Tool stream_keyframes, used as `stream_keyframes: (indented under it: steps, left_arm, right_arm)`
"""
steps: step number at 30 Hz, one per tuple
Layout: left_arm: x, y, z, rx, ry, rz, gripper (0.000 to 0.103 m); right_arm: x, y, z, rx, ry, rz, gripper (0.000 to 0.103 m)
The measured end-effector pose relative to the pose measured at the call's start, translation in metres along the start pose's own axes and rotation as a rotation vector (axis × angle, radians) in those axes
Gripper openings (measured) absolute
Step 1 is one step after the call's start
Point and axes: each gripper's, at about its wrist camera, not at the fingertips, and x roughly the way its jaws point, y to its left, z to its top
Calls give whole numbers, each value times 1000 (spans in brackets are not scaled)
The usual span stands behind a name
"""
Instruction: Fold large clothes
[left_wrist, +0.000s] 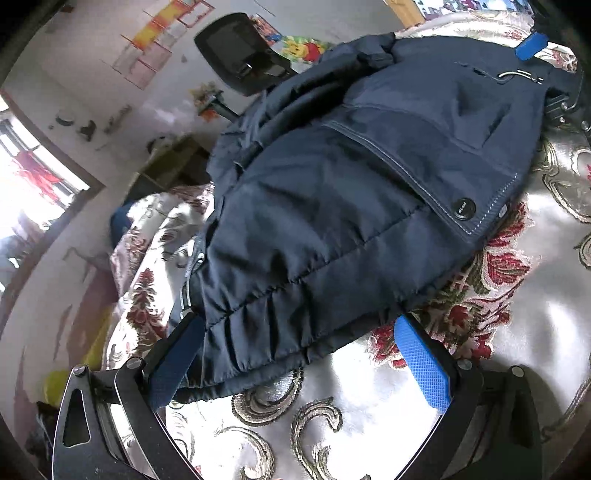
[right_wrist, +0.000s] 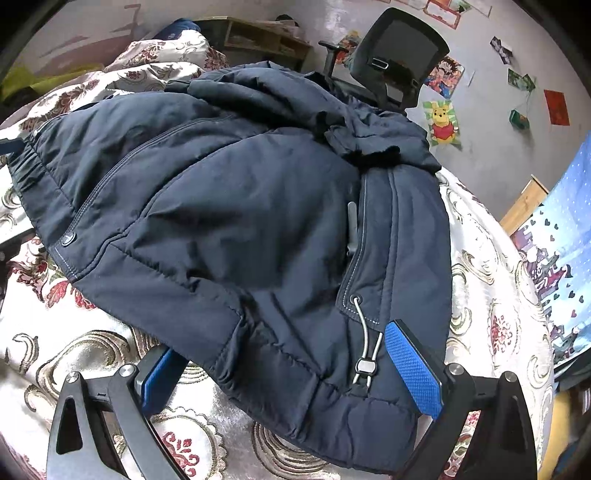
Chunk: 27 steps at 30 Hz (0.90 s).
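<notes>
The jacket (left_wrist: 332, 206) hides most of the floral bedspread (left_wrist: 517, 332) beneath it, and its sleeves are folded out of sight somewhere in the bundle. The left gripper (left_wrist: 299, 354) has its left finger partly buried under the hem, so whether it touches cloth is unclear. The print on the snap button (left_wrist: 463, 208) is too small to read. The office chair (right_wrist: 399, 62) stands half hidden behind the jacket's collar.

Black gripper (left_wrist: 299, 354) frames, silver screws, blue dimpled finger pads (right_wrist: 413, 369).
</notes>
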Motion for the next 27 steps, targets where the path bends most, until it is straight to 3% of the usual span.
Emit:
stream_keyframes:
  steps: [13, 16, 17, 19, 20, 23, 25, 27]
  left_arm:
    - [12, 1, -2, -6, 24, 68, 102]
    - [13, 6, -1, -15, 26, 93, 99]
    - [14, 8, 0, -9, 26, 105, 96]
    - [15, 12, 3, 5, 26, 147, 74]
    - [17, 16, 5, 7, 30, 152, 72]
    - [20, 25, 7, -14, 35, 130, 59]
    - [18, 28, 10, -24, 27, 107, 46]
    - [15, 27, 14, -19, 14, 93, 36]
  right_arm:
    - [4, 4, -3, -23, 18, -22, 101]
    - [1, 9, -4, -48, 6, -56, 96]
    - [0, 10, -5, -56, 2, -59, 90]
    - [-1, 13, -6, -74, -1, -66, 81]
    - [-1, 15, -7, -86, -2, -73, 74]
    - [2, 18, -10, -107, 9, -83, 63]
    - [5, 19, -11, -123, 21, -94, 57]
    - [10, 23, -14, -141, 45, -97, 40]
